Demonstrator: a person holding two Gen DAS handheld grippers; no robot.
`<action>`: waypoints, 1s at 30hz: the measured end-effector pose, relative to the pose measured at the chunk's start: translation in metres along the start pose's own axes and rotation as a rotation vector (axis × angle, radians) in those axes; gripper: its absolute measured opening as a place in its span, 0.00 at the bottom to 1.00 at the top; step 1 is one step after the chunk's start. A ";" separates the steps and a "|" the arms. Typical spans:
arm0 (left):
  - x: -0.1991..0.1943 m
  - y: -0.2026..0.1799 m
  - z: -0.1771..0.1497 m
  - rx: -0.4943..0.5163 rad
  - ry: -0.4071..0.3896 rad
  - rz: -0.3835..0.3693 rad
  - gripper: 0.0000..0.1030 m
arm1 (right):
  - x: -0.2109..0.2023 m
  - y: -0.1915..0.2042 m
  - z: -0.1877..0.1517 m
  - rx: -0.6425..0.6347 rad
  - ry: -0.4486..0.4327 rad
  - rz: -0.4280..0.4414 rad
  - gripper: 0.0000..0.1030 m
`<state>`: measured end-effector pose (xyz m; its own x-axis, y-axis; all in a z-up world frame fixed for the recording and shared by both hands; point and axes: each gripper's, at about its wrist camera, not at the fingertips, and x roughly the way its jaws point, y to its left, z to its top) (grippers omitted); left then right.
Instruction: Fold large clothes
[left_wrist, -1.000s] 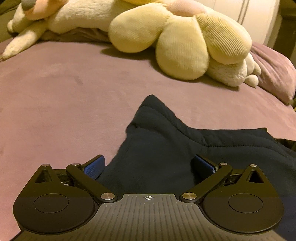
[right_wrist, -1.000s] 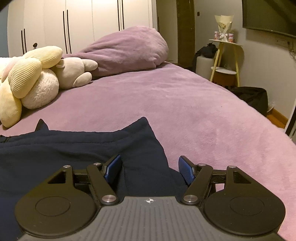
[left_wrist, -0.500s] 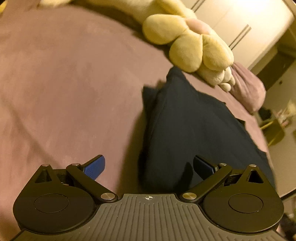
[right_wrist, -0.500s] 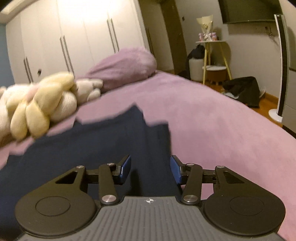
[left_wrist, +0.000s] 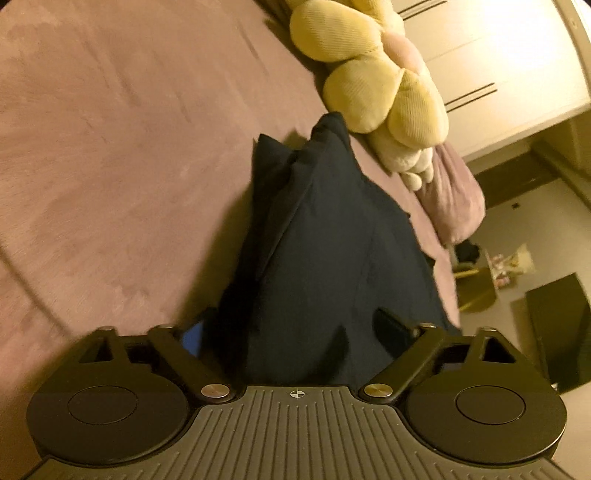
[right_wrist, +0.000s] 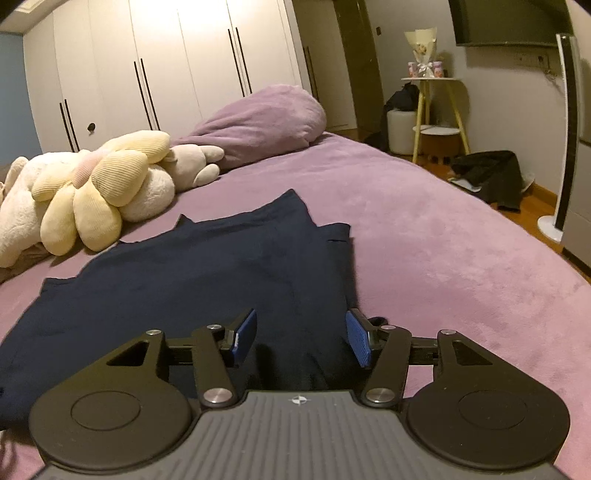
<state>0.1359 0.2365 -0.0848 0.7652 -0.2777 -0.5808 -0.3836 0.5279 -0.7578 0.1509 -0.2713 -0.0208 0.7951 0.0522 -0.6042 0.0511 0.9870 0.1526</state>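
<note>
While the dark navy garment (right_wrist: 207, 266) lay spread flat on the purple bed (right_wrist: 424, 236), both tools hung over its near edge. Cloth sat between the pads of the left gripper (left_wrist: 295, 332), whose jaws were closing, though nothing looked pinched yet. The right gripper (right_wrist: 301, 338) was opening over the garment's near right corner, its blue pads (right_wrist: 358, 341) clear of the fabric. A yellow flower cushion (right_wrist: 92, 184) and pale plush toys (right_wrist: 22, 206) lay toward the bed's far side, just beyond the garment.
</note>
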 end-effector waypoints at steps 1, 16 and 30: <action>0.006 0.002 0.004 -0.009 0.013 -0.009 0.89 | -0.001 0.002 0.002 0.002 0.004 -0.001 0.53; 0.034 0.012 0.037 -0.061 0.076 -0.057 0.66 | -0.001 0.067 0.032 -0.103 0.008 0.066 0.51; 0.047 0.005 0.044 -0.050 0.061 -0.097 0.60 | 0.069 0.172 -0.021 -0.283 0.203 0.162 0.08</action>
<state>0.1928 0.2617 -0.1031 0.7678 -0.3745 -0.5199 -0.3360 0.4555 -0.8244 0.2021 -0.0946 -0.0522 0.6420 0.2120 -0.7368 -0.2564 0.9650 0.0542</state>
